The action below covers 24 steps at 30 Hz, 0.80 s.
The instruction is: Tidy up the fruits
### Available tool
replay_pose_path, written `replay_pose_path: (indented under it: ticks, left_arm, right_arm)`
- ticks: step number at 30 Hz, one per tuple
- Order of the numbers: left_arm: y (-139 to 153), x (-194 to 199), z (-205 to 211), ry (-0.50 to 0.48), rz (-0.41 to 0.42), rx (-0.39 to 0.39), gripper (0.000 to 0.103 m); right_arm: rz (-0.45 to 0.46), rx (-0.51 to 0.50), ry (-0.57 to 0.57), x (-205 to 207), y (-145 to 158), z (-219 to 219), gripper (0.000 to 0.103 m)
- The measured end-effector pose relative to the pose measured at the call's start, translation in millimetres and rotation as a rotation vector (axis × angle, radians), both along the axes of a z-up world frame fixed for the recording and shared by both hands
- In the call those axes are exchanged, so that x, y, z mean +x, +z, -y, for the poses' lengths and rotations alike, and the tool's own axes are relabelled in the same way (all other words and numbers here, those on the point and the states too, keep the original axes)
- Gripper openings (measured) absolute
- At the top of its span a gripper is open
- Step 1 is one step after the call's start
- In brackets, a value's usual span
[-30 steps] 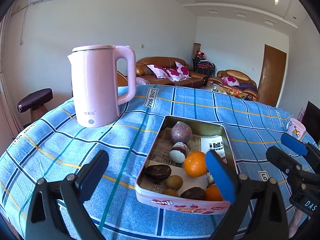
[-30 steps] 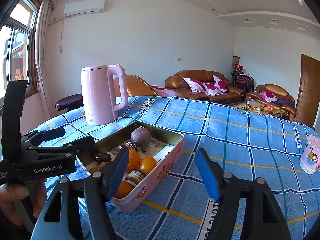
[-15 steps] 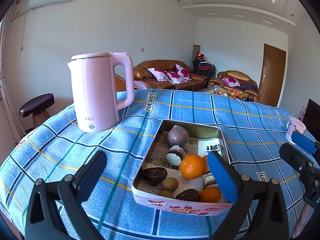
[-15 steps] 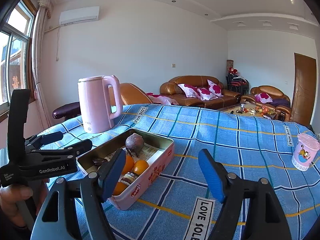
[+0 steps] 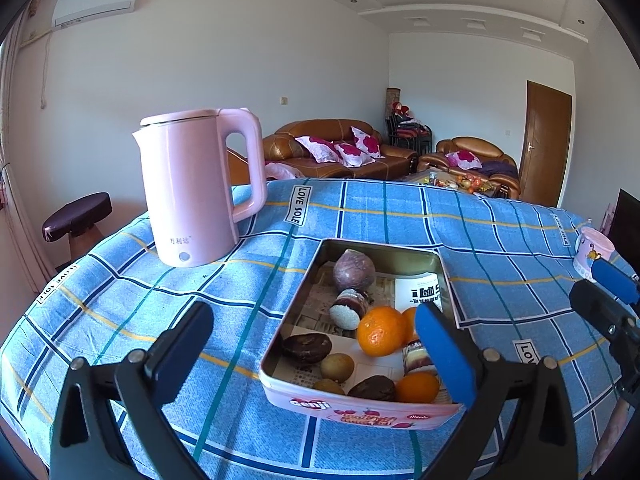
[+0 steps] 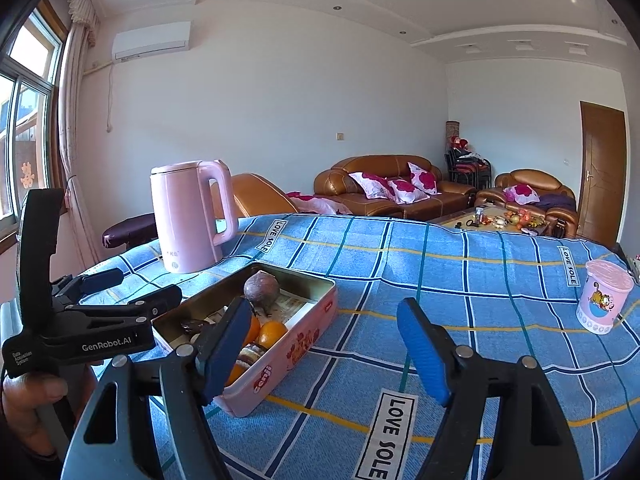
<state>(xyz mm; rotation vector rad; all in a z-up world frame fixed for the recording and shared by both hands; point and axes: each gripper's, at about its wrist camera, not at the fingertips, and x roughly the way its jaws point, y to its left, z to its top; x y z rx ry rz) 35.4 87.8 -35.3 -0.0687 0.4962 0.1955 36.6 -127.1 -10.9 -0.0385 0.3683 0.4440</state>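
Observation:
A pink tin [image 5: 360,410] sits on the blue checked tablecloth, holding oranges [image 5: 380,330], a round purple fruit [image 5: 354,270], kiwis [image 5: 337,366] and dark brown pieces [image 5: 306,347]. My left gripper [image 5: 314,348] hovers open just short of the tin's near end, with nothing gripped. My right gripper [image 6: 324,348] is open over bare cloth to the right of the tin [image 6: 288,356], its left finger in front of the tin's near corner. The right wrist view shows the purple fruit [image 6: 261,288] at the tin's far end and the left gripper [image 6: 132,288] in a hand.
A tall pink kettle [image 5: 192,188] stands on the table behind and left of the tin. A pink printed cup [image 6: 604,296] stands near the table's right edge. A dark stool [image 5: 76,216] is beyond the left edge, with sofas behind.
The right gripper has drawn back from the tin and its jaws have spread a little wider. The left gripper has barely shifted.

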Motion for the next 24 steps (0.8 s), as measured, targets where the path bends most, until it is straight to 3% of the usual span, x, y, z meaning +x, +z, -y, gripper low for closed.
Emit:
replay_pose_path:
  ticks: [24]
  left_arm:
    - [2.6, -2.6, 12.3, 0.002, 0.005, 0.025, 0.103]
  right_arm:
    - [0.011, 0.010, -0.027, -6.4, 0.2, 15.4, 0.077]
